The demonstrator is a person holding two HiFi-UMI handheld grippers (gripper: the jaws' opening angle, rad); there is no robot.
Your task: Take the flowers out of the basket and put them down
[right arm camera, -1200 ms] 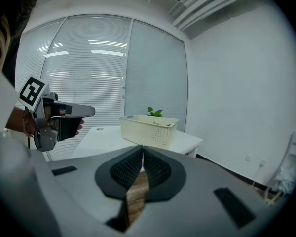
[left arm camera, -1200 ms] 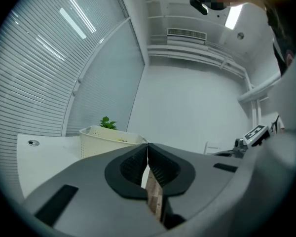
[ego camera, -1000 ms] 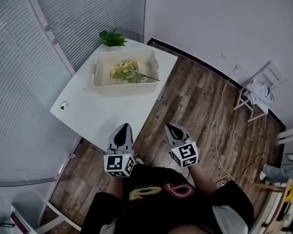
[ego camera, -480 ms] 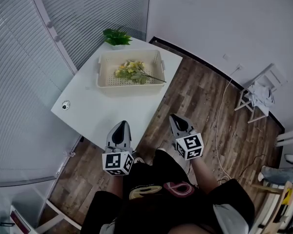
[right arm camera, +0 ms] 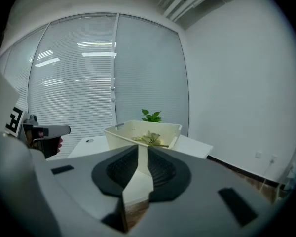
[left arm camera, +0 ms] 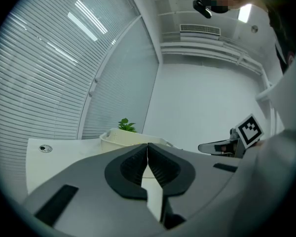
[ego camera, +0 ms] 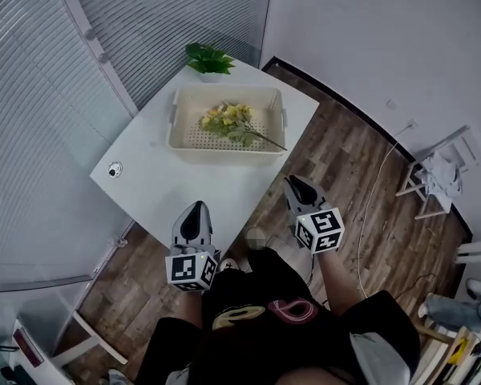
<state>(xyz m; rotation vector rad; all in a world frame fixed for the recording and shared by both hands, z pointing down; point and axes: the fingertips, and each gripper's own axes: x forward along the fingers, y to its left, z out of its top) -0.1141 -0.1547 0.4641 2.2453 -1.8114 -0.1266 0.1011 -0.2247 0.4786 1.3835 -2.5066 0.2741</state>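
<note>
A cream basket stands on the white table, holding yellow flowers with green leaves and a long stem. Both grippers hover over the floor at the table's near edge, well short of the basket. My left gripper is shut, its pads touching. My right gripper is opening; a narrow gap shows between its pads with nothing in it. Straight ahead of the right gripper sit the basket and the flowers.
A green potted plant stands at the table's far corner behind the basket. A small round object lies near the table's left edge. Window blinds run along the left. A white folding chair and a cable are on the wooden floor.
The head view has shifted, so table and basket now sit further right and lower. The right gripper has drifted right and slightly up; the left one stays nearly in place.
</note>
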